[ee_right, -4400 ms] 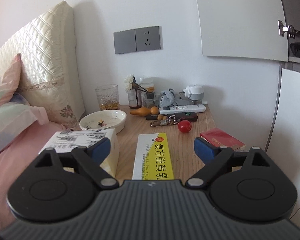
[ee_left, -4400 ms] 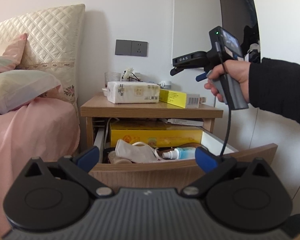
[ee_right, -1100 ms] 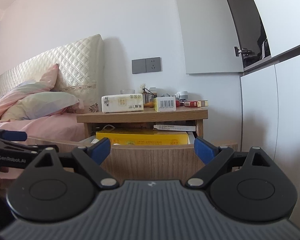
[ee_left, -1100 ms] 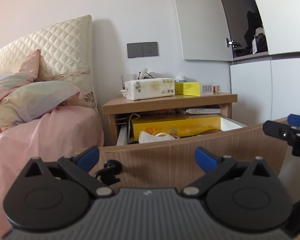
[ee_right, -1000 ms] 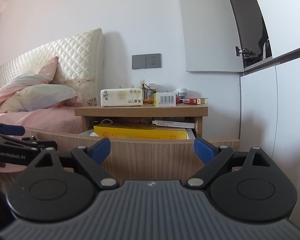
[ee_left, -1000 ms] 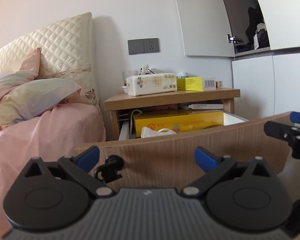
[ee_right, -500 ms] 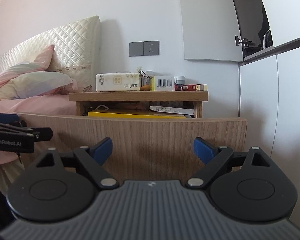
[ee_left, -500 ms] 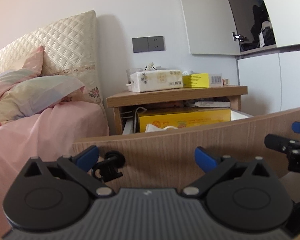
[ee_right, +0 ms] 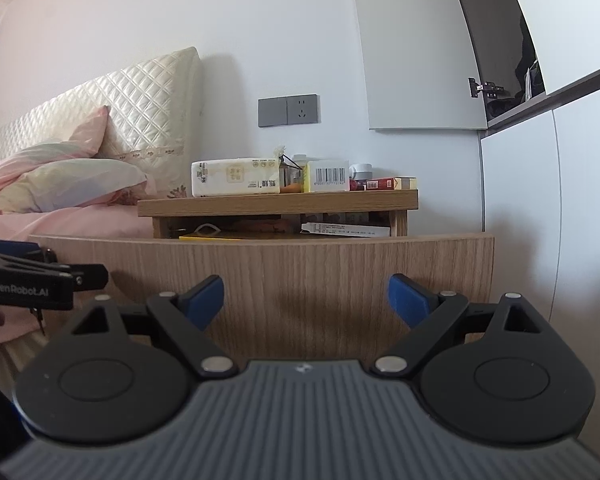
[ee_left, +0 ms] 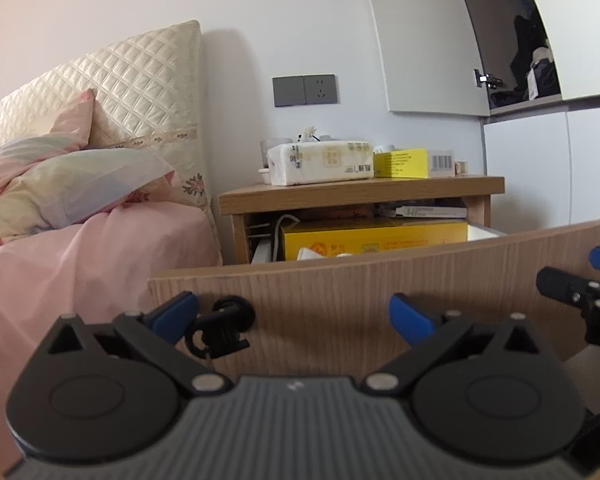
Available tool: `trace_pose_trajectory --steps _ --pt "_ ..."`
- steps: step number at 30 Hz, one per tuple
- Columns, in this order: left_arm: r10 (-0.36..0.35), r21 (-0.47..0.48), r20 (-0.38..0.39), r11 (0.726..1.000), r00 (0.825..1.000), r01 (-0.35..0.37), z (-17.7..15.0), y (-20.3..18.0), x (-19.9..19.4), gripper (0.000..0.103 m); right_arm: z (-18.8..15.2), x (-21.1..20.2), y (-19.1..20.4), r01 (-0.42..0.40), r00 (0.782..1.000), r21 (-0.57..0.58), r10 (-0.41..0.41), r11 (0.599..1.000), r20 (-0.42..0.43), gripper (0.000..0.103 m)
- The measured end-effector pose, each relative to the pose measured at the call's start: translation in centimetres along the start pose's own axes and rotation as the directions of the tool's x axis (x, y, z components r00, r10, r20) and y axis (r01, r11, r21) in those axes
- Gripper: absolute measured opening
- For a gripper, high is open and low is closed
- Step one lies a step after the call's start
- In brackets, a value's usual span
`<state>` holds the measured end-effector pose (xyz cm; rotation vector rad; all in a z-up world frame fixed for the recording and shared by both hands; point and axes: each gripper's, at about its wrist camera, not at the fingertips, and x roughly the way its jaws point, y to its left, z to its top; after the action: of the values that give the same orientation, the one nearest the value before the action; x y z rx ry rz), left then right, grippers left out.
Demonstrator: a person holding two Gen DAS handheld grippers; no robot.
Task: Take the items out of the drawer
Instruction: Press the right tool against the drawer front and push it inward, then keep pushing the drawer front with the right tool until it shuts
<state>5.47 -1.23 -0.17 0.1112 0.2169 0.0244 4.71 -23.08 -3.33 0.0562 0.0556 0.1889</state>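
My left gripper has a ribbed grey body with a small white mark at its top edge, flanked by two round black discs. Black linkage arms run forward from silver screws to blue fingertips. My right gripper is built the same: grey ribbed centre, black discs, silver screws, blue fingertips. Left of the right gripper's body, the other tool's black side carries white "GenRobot.AI" lettering.
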Motion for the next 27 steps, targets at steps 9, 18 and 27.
trace_pose_trajectory --steps 9,18,27 --pt "0.01 -0.039 -0.009 0.999 1.0 -0.011 -1.0 0.0 1.7 0.102 -0.5 1.2 -0.3 0.018 1.0 0.033 -0.018 0.999 0.023 0.094" --pt "0.015 -0.087 0.032 0.996 0.999 -0.012 -2.2 0.1 2.6 0.103 -2.1 2.5 -0.7 0.053 0.999 0.066 -0.052 0.996 -0.01 0.094" --pt "0.018 -0.094 0.047 0.996 0.999 -0.013 -2.3 -0.1 3.6 0.103 -2.1 3.6 -1.1 0.064 0.998 0.091 -0.063 0.994 -0.012 0.094"
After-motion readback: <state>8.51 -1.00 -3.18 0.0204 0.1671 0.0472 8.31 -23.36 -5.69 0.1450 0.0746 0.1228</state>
